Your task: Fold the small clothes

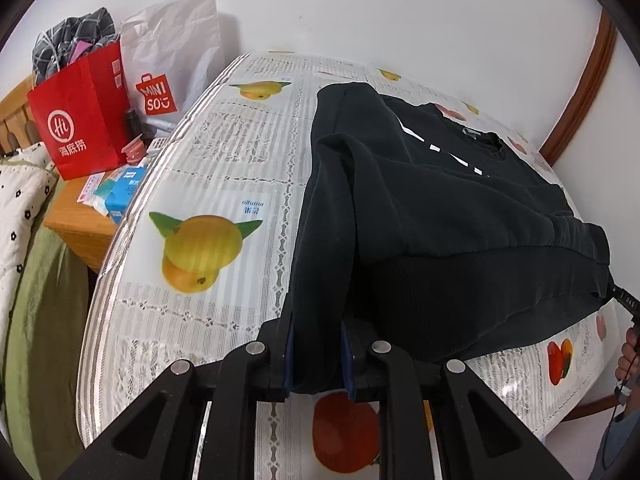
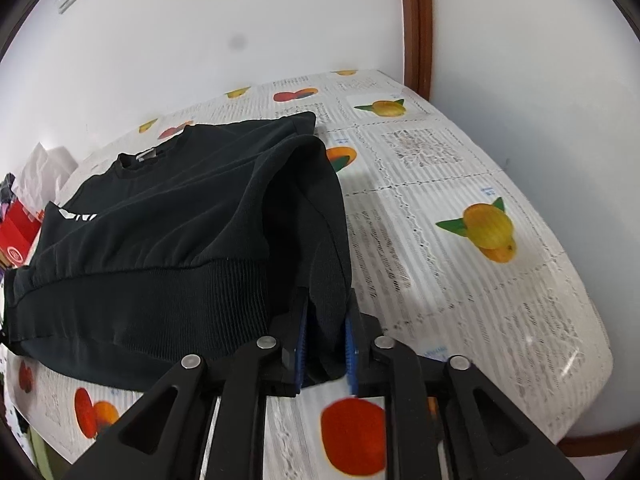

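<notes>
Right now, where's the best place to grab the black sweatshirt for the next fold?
Grip the black sweatshirt at its ribbed hem, at the two near corners, coming from the near table edge: the left gripper and right gripper already pinch there.

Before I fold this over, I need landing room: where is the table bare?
Bare cloth lies left of the sweatshirt up to the table edge, and right of it in the right wrist view. The nightstand beside the red bag is crowded.
</notes>
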Demonstrator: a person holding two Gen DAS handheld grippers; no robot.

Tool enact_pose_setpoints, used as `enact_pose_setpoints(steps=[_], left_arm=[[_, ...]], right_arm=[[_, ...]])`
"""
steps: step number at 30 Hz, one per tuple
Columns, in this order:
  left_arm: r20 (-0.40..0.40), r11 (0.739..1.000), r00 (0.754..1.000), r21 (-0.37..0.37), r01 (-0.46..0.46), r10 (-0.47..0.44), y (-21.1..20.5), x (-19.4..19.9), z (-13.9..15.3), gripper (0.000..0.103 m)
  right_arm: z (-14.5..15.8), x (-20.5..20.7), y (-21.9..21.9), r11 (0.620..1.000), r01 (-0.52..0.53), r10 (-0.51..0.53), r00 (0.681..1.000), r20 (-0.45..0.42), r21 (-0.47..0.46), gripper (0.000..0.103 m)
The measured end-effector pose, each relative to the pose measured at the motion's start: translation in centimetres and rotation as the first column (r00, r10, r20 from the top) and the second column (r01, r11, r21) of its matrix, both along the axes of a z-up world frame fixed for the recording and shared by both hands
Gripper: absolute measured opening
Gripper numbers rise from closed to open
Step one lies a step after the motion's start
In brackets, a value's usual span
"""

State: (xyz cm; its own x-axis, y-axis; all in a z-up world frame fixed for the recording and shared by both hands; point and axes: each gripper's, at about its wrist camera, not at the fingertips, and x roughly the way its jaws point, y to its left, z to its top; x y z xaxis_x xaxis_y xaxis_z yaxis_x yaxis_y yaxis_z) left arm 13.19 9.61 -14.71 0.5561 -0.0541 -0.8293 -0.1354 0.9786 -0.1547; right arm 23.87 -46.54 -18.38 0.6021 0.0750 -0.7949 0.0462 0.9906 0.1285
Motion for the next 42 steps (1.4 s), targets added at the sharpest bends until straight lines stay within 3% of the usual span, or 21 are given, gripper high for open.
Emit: enact_pose_setpoints(steps=[5, 10, 15, 19, 24, 27, 29, 31, 32, 34, 42], left_arm=[[0.038, 1.000, 0.999, -0.015, -0.007, 0.008, 0.5, -0.7, 1.2, 0.029], [0.116, 0.999, 0.993, -0.042, 0.010, -0.005, 0.6, -1.6, 3.2, 0.056], [0.128, 0.994, 0.989, -0.068, 0.080, -0.071, -0.8, -1.8, 3.5, 0.056], [0.106, 0.989, 0.988, -0.078, 0.124, -0.116, -1.8, -1.6, 2.5, 0.055], [0.078, 0.984, 0.986, -0.088, 0.155, -0.148, -2.4, -1.0, 1.3, 0.051], [0.049, 0.980, 0.987, -0.125, 0.155, -0.150, -2.4, 0.1, 0.4, 0.048], [0.032, 0.974, 0.988, -0.165, 0.157, -0.154, -2.4, 0.7, -0.1, 0.042], [0.028, 0.974, 0.988, -0.165, 0.156, -0.154, -2.6, 1.0, -0.2, 0.024], [0.036, 0.975, 0.987, -0.152, 0.160, -0.156, -2.8, 1.0, 0.0, 0.017], [0.058, 0.975, 0.986, -0.147, 0.166, -0.159, -2.9, 1.1, 0.9, 0.010], [0.198, 0.972, 0.973, -0.177, 0.154, -0.118, -1.9, 3.2, 5.2, 0.007]], right_arm=[[1.9, -1.7, -0.1, 1.000, 0.009, -0.008, 0.999, 0.035, -0.027, 0.023], [3.7, -3.0, 0.6, 1.000, -0.010, 0.011, 0.996, 0.084, -0.019, 0.042], [3.8, -3.3, 2.3, 0.998, -0.063, 0.062, 0.992, 0.108, 0.008, 0.048], [1.9, -2.3, 3.1, 0.998, -0.058, 0.056, 0.996, 0.069, 0.017, 0.048], [0.6, -1.6, 3.6, 0.994, -0.074, 0.072, 0.997, 0.040, 0.076, 0.048], [0.0, -0.7, 4.5, 0.994, -0.083, 0.081, 0.996, 0.027, 0.066, 0.047], [-0.2, -0.3, 4.7, 0.995, -0.075, 0.074, 0.997, 0.021, 0.066, 0.046], [-0.1, -0.2, 4.9, 0.995, -0.076, 0.074, 0.997, 0.028, 0.063, 0.035], [0.1, -0.1, 5.1, 0.995, -0.085, 0.083, 0.996, 0.031, 0.056, 0.017], [0.8, -0.3, 5.0, 0.993, -0.102, 0.099, 0.994, 0.048, 0.057, 0.016], [5.1, 0.8, 2.9, 0.969, -0.110, 0.072, 0.983, 0.172, 0.220, 0.014]])
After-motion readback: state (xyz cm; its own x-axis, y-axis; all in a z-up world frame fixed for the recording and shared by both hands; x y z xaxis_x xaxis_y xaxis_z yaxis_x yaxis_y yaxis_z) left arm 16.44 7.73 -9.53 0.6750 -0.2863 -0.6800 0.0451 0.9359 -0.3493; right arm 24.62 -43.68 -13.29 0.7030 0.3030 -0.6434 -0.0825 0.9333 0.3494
